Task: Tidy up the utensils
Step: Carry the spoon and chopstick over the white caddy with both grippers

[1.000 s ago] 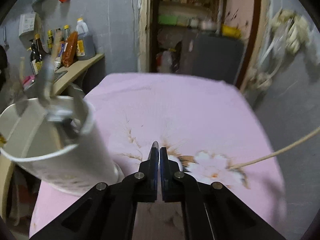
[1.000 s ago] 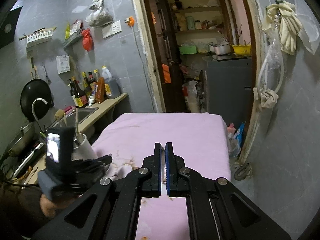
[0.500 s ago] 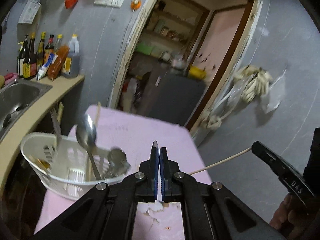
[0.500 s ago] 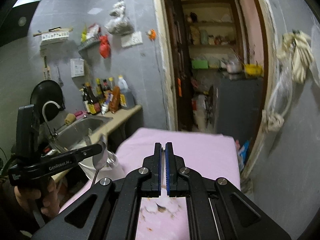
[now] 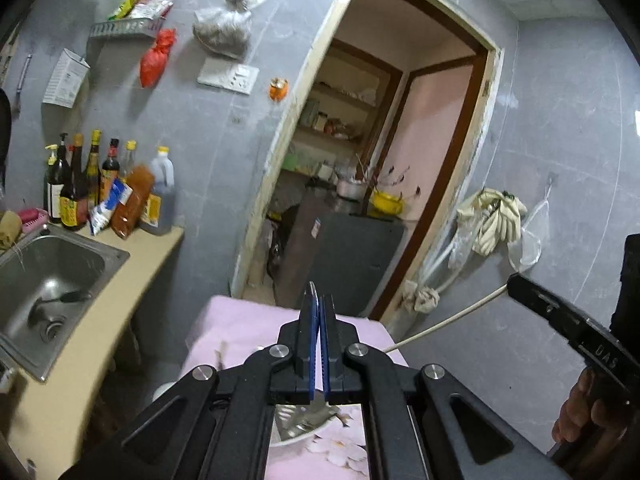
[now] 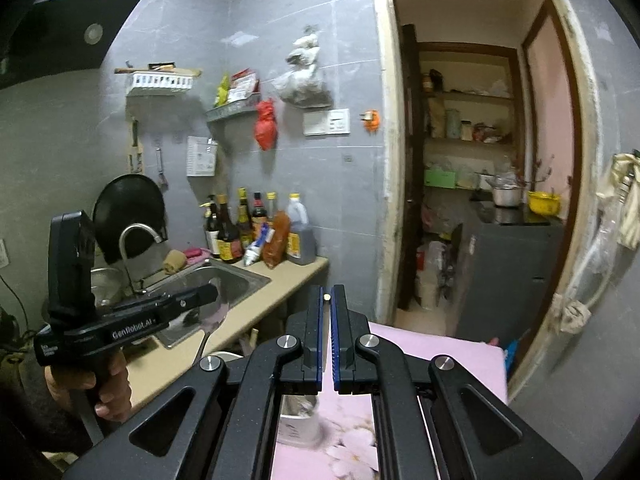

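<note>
Left gripper (image 5: pixel 319 300) is clamped on a spoon (image 6: pixel 214 314), which hangs bowl-up beside the sink. Below, a white utensil holder (image 6: pixel 298 420) stands on the pink surface (image 6: pixel 440 352). Right gripper (image 6: pixel 328 292) is clenched on a pale chopstick (image 5: pixel 448 320), held above that surface.

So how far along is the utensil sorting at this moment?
Midway, it seems. Done: the white holder on the pink cloth already has some metal utensils in it, though they are blurred. In hand: the left gripper is shut on a spoon and the right gripper on a chopstick, both raised above the table. Left: putting those two in place.
</note>
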A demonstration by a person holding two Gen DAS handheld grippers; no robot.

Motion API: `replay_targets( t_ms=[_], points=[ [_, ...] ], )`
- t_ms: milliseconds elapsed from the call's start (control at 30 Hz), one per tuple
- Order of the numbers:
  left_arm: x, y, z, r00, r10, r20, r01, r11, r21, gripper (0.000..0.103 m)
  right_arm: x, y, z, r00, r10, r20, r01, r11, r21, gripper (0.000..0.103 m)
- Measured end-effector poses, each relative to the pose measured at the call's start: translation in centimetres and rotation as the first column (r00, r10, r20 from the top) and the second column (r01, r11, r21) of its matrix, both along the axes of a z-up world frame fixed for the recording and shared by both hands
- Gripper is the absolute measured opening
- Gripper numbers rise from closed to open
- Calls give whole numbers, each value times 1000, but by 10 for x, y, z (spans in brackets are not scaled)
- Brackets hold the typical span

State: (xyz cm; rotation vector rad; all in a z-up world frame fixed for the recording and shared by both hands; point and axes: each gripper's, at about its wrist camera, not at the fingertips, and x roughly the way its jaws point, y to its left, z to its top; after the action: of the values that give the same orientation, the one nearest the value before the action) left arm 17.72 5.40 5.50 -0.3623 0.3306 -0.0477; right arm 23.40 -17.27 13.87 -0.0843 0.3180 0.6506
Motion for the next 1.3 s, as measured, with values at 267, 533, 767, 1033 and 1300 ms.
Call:
replay_targets(
  t_ms=[267, 533, 767, 1033, 1300],
  points=[
    [5, 65, -3, 998, 7, 66, 5, 985, -175, 2, 13, 45, -10, 997, 13, -82, -18, 997, -70, 3],
    [21, 97, -35, 998, 25, 57, -4, 939, -343, 2, 19, 57, -27, 988, -12, -154, -8, 992, -129, 3],
    [34, 101, -37, 994, 39, 104, 3, 927, -376, 2, 19, 62, -36, 984, -33, -175, 8, 989, -145, 3],
    [57, 97, -70, 998, 15, 65, 13, 915, -404, 2, 28, 68, -60, 972, -53, -227, 16, 986, -164, 3],
    [53, 98, -96, 999, 32, 14, -24, 919, -394, 2, 38, 81, -87, 957, -70, -280, 17, 983, -185, 3]
  ],
)
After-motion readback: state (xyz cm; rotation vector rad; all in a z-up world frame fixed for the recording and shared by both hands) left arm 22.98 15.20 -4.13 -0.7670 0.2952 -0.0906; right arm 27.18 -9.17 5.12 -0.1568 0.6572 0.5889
